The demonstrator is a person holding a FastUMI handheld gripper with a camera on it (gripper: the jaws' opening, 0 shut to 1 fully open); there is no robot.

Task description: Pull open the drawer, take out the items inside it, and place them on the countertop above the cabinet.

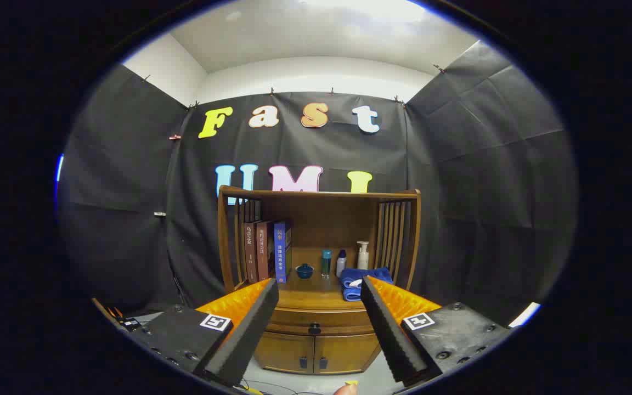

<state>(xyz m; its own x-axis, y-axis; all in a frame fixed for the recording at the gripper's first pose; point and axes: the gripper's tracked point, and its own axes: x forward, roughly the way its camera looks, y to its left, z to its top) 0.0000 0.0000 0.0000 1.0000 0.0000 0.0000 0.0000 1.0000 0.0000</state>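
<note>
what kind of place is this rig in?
Looks like a staged recording booth, not a real home: black cloth walls surround one wooden cabinet holding books, bottles and a blue towel. Its drawer is shut. The open tool is aimed at it, holding nothing.

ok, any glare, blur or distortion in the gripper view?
Gripper view: strong fisheye bending at the wall edges; ceiling light blown out; cabinet sharp and evenly lit; drawer knob readable; open gripper fingers sharp, nothing between them.
</note>
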